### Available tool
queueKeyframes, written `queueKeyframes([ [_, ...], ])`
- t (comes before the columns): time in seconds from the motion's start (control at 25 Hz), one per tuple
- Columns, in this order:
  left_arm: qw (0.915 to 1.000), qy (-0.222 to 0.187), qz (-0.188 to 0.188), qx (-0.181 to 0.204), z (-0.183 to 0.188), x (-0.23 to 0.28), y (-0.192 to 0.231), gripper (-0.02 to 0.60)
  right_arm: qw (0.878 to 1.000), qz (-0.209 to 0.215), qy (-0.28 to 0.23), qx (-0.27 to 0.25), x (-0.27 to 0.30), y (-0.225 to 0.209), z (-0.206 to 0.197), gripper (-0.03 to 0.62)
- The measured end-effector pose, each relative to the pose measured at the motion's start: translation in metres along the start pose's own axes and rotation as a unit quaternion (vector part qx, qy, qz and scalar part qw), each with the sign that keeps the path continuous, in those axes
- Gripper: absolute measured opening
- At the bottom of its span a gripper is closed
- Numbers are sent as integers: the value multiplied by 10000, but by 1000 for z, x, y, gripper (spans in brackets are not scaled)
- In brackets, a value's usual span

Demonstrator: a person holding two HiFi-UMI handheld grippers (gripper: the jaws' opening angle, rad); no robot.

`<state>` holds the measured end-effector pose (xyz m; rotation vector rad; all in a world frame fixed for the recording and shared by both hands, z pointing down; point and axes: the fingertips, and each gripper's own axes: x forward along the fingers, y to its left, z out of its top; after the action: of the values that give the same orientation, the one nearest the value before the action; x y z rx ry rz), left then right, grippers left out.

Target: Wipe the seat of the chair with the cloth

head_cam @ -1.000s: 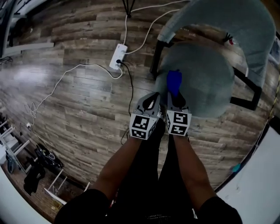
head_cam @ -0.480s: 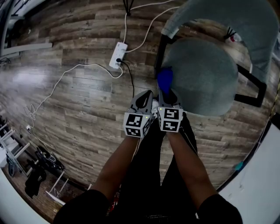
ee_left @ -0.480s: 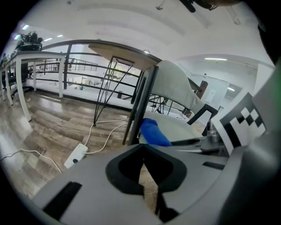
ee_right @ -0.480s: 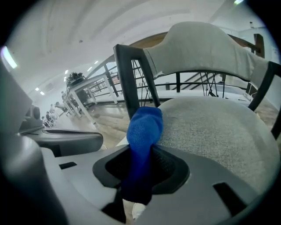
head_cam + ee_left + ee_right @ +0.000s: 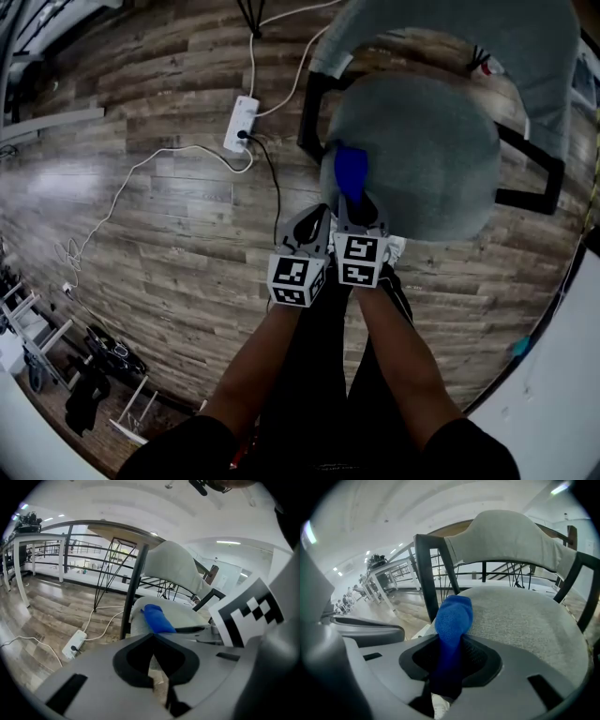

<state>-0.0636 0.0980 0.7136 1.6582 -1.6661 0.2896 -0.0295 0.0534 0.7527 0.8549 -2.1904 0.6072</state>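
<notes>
The chair's grey fabric seat (image 5: 422,150) lies just ahead of me. My right gripper (image 5: 357,208) is shut on a blue cloth (image 5: 350,171), whose free end rests on the seat's left front part. In the right gripper view the cloth (image 5: 452,620) sticks up between the jaws, with the seat (image 5: 525,616) behind it. My left gripper (image 5: 307,225) hangs close beside the right one, left of the seat's edge and over the floor. Its jaws are shut with nothing between them. The left gripper view shows the cloth (image 5: 157,619) on the seat (image 5: 185,616).
The grey backrest (image 5: 469,37) and black chair frame (image 5: 534,187) stand behind and to the right of the seat. A white power strip (image 5: 240,122) with cables (image 5: 141,164) lies on the wooden floor at the left. A white surface (image 5: 562,375) borders the lower right.
The cloth was swept left to the seat's edge half a second ago and now lies back over the seat's left front. The left gripper kept alongside the right one.
</notes>
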Motion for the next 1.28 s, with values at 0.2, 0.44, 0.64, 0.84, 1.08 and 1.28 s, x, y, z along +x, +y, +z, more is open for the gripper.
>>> queueKeyframes([
  [0.2,9999,11,-102,105,3,10,-20,2,9997,-221,-38,89,-12,-27,-7,120],
  [0.44,9994,167,-188,249,-6,17,-44,2,9991,-384,-109,135,-30,-62,-17,120],
  [0.64,9988,280,-287,293,-15,22,-72,2,9983,-517,-145,210,-43,-87,-25,120],
  [0.84,9980,269,-405,393,-16,31,-102,2,9975,-627,-181,286,-59,-119,-35,120],
  [1.08,9970,262,-500,521,-13,40,-129,2,9950,-832,-244,495,-78,-156,-48,120],
  [1.28,9965,293,-534,572,-15,44,-148,2,9938,-954,-258,510,-92,-183,-56,120],
])
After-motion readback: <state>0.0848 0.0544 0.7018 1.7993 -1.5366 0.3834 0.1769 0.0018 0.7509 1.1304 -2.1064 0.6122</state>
